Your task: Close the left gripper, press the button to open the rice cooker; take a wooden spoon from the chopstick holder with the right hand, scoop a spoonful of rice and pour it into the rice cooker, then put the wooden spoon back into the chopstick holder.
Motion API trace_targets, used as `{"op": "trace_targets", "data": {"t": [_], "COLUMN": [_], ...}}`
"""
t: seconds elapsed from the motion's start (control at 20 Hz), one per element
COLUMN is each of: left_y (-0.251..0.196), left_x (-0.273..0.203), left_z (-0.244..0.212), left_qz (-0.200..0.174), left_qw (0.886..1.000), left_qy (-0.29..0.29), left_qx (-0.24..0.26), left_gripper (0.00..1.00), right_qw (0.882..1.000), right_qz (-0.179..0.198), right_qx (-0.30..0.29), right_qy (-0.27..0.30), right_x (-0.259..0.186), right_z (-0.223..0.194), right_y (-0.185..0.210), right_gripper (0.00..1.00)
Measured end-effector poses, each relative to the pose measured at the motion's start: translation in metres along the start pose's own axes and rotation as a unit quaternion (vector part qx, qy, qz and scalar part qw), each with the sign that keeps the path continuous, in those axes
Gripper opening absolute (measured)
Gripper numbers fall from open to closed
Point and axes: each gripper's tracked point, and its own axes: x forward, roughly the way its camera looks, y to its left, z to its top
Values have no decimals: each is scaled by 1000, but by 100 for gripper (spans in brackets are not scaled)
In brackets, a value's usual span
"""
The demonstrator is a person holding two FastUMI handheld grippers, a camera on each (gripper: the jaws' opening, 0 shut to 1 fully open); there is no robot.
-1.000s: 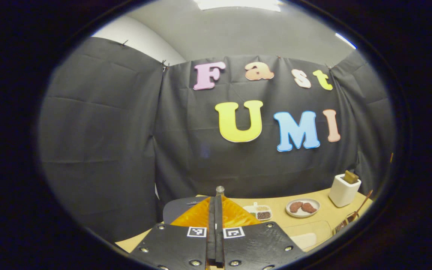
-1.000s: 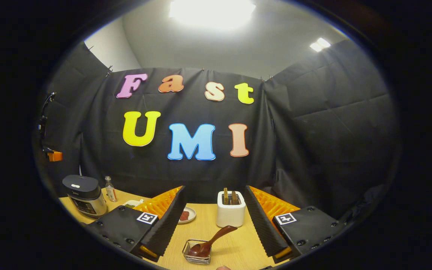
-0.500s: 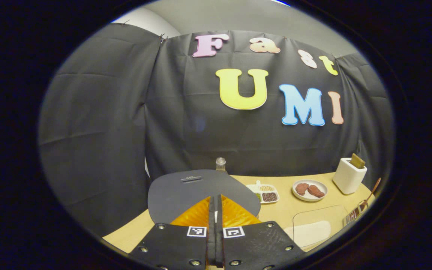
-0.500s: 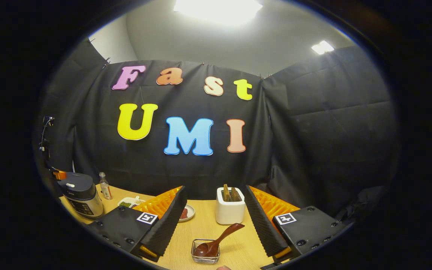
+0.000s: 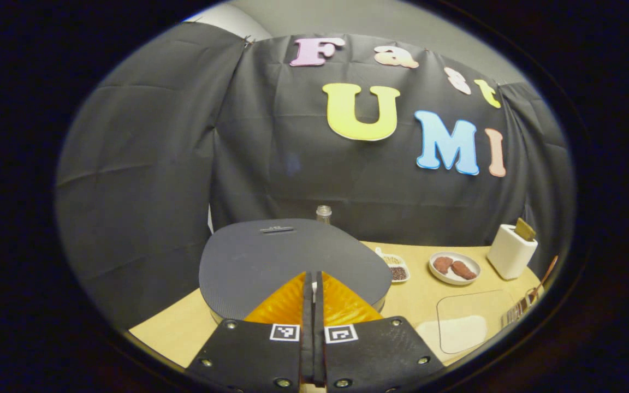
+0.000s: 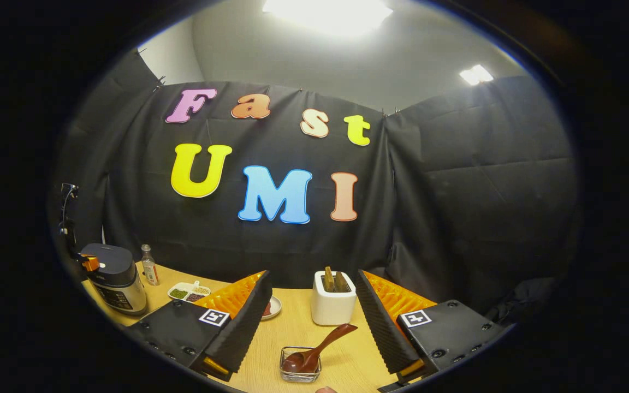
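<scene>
My left gripper (image 5: 313, 284) has its fingers pressed together, holding nothing, tips over the rice cooker (image 5: 292, 262) lid, which is down. My right gripper (image 6: 312, 305) is wide open and empty above the tabletop (image 6: 292, 333). Between its fingers sits the wire chopstick holder (image 6: 300, 372) with the wooden spoon (image 6: 317, 349) leaning in it, white toaster (image 6: 333, 305) just behind.

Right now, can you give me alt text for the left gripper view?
The shut left hand-held gripper points over the rice cooker's closed dark lid. On the wooden table to the right: a plate and a white holder.
</scene>
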Motion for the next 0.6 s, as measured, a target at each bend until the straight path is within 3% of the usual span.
{"op": "trace_targets", "data": {"t": [0.15,0.35,0.6], "left_y": [0,-4,-2], "left_x": [-4,-7,-30], "left_z": [-10,12,98], "left_qz": [0,10,20], "left_qw": [1000,999,992], "left_qy": [12,-11,-107], "left_qx": [25,36,58], "left_gripper": [3,3,2], "right_qw": [1000,1000,1000], "right_qz": [7,9,7], "right_qx": [4,13,26], "right_qy": [8,0,7], "right_x": [2,4,7], "right_z": [-4,0,-7], "right_y": [5,3,-8], "right_gripper": [98,97,98]}}
